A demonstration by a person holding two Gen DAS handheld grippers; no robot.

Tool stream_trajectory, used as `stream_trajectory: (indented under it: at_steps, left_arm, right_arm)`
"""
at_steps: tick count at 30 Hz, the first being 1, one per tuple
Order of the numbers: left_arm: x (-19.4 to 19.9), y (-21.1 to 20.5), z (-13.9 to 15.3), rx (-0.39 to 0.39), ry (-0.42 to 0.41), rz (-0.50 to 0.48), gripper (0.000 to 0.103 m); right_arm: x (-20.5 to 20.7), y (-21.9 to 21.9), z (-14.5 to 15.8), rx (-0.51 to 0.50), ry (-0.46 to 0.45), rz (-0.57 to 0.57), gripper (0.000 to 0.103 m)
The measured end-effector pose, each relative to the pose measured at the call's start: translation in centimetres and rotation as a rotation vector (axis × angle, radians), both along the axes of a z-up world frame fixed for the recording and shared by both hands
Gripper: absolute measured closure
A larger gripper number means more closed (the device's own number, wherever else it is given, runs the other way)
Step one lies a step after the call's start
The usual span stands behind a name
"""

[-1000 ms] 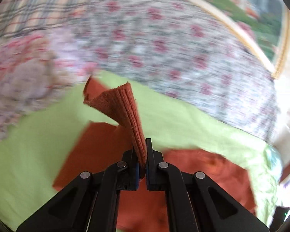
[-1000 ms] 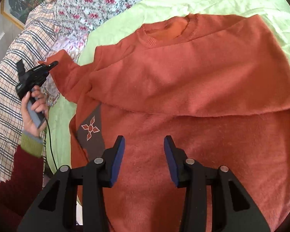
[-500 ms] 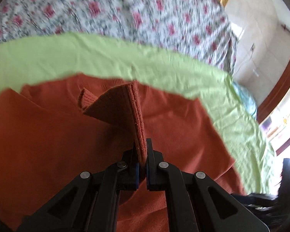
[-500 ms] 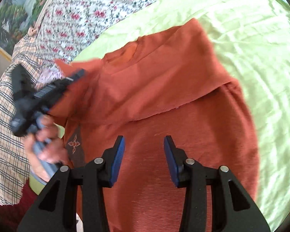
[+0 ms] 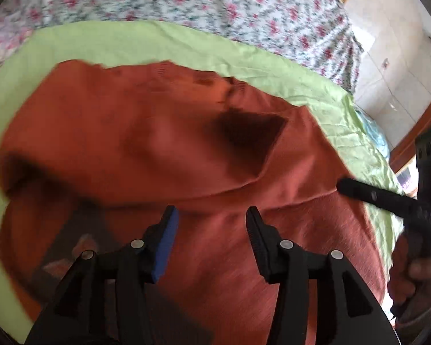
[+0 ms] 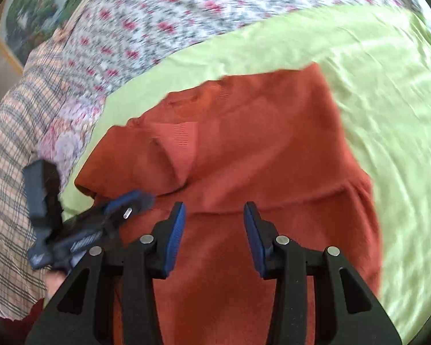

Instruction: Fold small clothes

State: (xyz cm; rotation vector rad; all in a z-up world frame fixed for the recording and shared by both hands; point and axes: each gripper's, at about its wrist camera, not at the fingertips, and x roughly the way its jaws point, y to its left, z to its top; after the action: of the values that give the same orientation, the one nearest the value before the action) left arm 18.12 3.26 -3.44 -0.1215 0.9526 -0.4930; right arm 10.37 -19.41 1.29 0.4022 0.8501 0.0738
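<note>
So the left gripper [image 5: 209, 218] has just been opening, jaws now roughly half apart with nothing between them. The sleeve cuff [image 6: 184, 135] lies across the chest of the rust-orange sweater [image 6: 273, 149], dropped there rather than held. The right gripper [image 6: 212, 215] is parted about the same amount and is also empty, hovering over the lower body of the sweater; from the left camera its dark finger [image 5: 367, 192] pokes in just over the sweater's right edge.

The sweater is spread on a lime green sheet [image 6: 388, 100], with both sleeves looking folded in over the front. The left one sits a bit bunched near the collar, with a shadowy pocket under the fold, so it isn't lying flat yet.

If I were doing this bit, I'd say the trick now is to lift the left tool clear without snagging the knit, then smooth that sleeve down so the cuff lies straight instead of kinked. After that the hem probably gets brought up toward the neck, and a lumpy sleeve underneath would make the final fold lopsided. Knit like this looks soft and floppy, so pinch both layers at the hem corners or one will slide.

Containers: none that I can spot. No basket, drawer or bin in either view, just the green sheet over a floral bedspread [image 5: 244, 5] and a plaid blanket [image 6: 11, 149] off to the side. Both views are fairly blurry, mind.
</note>
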Motion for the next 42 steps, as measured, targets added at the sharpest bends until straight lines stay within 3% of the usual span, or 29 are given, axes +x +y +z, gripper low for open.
stream_trajectory:
  at_steps: [4,8,12,17,22,24,25,30,32,35,40,42]
  left_arm:
    - [-0.4,7.2,0.0,0.042,0.004,0.190,0.053]
    - [1.2,13.3,-0.7,0.070,0.014,0.364,0.054]
    - [3.4,15.1,-1.8,0.111,0.043,0.393,0.054]
    - [5.1,14.2,-2.1,0.154,0.019,0.374,0.054]
    - [6.1,12.8,-2.1,0.170,0.016,0.399,0.054]
    - [6.4,12.8,-2.1,0.168,0.024,0.413,0.054]
    - [6.4,12.9,-2.0,0.170,0.026,0.420,0.055]
    - [6.0,14.4,-1.2,0.195,0.021,0.500,0.061]
    - [5.9,15.3,-1.7,0.160,0.047,0.537,0.061]
    - [5.4,15.6,-1.9,0.115,0.052,0.572,0.061]
    - [4.8,15.9,-2.2,0.096,0.047,0.586,0.059]
    - [4.7,16.2,-2.3,0.086,0.034,0.572,0.059]
  right_arm:
    - [3.7,3.0,-0.1,-0.100,-0.022,0.076,0.059]
    - [7.7,3.0,-1.9,-0.149,0.019,0.015,0.054]
    - [10.0,1.0,-3.4,-0.073,0.064,-0.060,0.054]
    - [8.8,-1.4,-2.0,-0.132,0.008,-0.184,0.051]
    - [10.4,-1.6,-3.9,-0.063,0.073,-0.106,0.050]
    - [11.2,-0.4,-4.4,-0.070,0.099,-0.047,0.089]
    - [11.0,0.0,-4.3,-0.051,0.093,-0.031,0.097]
    - [6.0,-1.7,3.1,-0.029,-0.133,-0.064,0.098]
    - [4.0,-4.1,4.7,-0.072,-0.155,-0.120,0.098]
    - [3.5,-6.7,3.2,-0.055,-0.083,-0.139,0.098]
    - [4.4,-7.3,-2.5,-0.051,0.114,-0.123,0.096]
    - [3.7,-7.9,-2.8,-0.026,0.133,-0.167,0.094]
